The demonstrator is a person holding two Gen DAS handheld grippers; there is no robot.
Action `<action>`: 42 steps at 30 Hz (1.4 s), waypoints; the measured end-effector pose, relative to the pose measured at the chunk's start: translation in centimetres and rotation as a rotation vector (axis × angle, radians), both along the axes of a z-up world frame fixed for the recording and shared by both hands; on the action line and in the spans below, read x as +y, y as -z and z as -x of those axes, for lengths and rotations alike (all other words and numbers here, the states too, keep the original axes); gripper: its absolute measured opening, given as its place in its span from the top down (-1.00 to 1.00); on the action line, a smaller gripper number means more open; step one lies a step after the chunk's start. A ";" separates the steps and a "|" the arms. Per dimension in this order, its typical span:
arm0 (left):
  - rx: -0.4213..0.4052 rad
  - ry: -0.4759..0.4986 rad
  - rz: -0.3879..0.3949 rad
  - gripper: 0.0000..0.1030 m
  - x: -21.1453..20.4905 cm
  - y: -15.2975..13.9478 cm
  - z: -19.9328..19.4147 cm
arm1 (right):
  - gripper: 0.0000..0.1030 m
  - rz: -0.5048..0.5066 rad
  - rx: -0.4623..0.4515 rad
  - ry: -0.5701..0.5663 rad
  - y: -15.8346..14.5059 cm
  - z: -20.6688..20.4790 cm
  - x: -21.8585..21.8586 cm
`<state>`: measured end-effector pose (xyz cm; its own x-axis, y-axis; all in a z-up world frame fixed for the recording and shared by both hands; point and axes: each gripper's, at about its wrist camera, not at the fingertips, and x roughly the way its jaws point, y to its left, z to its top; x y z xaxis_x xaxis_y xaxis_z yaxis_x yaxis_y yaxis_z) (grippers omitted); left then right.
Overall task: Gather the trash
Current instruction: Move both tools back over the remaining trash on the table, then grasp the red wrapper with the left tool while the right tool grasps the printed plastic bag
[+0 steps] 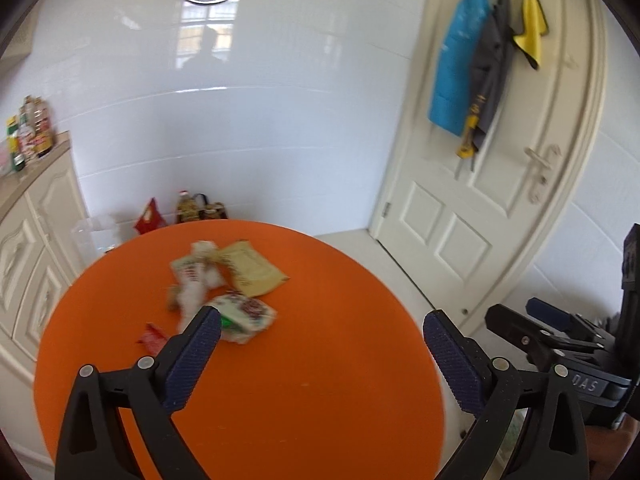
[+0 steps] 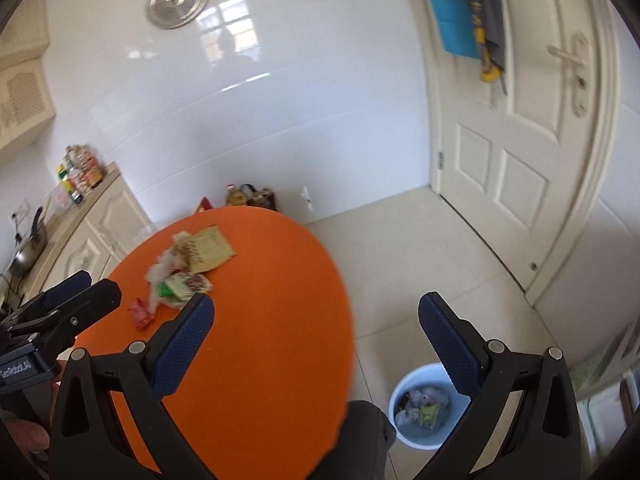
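**Trash on the orange table: items still to be gathered**

We take the orange round table (image 1: 300,380) as our landmark.

- Left gripper (image 1: 322,340): above the table's near half, fingers spread wide, holding nothing.
- Right gripper (image 2: 316,332): off the table's right edge, also spread and empty.
- Trash pile (image 1: 224,280): on the table's far-left part. It includes a tan paper packet (image 1: 252,268), white crumpled tissue (image 1: 190,300), a printed plastic wrapper (image 1: 248,314) and a small red wrapper (image 1: 152,336) (details are blurred).
- Light-blue bin (image 2: 420,408): on the floor beside the table's right edge, already holding scraps.

For the pickup, we judge it best to come down over one piece at the pile's near edge, close on a crumpled fold rather than a flat sheet, and lift cleanly so that neighbouring pieces are not dragged off the table.
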<state>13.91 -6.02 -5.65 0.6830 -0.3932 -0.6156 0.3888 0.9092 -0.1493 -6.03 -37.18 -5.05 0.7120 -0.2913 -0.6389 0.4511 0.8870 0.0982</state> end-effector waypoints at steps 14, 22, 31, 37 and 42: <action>0.018 -0.249 -0.023 -0.96 9.9 1.9 6.2 | -1.00 0.070 0.059 -0.212 1.8 -6.7 8.2; 0.096 -0.274 -0.056 -0.96 8.3 4.5 2.5 | -1.00 0.059 0.122 -0.265 4.3 -9.3 9.1; 0.227 -0.295 -0.110 -0.95 3.9 8.9 -6.1 | -1.00 0.033 0.238 -0.325 9.0 -14.3 8.9; 0.268 -0.300 -0.175 -0.92 1.9 11.3 -12.8 | -1.00 0.003 0.319 -0.373 12.6 -18.4 8.0; 0.262 -0.249 -0.233 -0.93 0.7 12.9 -16.7 | -1.00 -0.001 0.385 -0.431 15.4 -21.8 8.0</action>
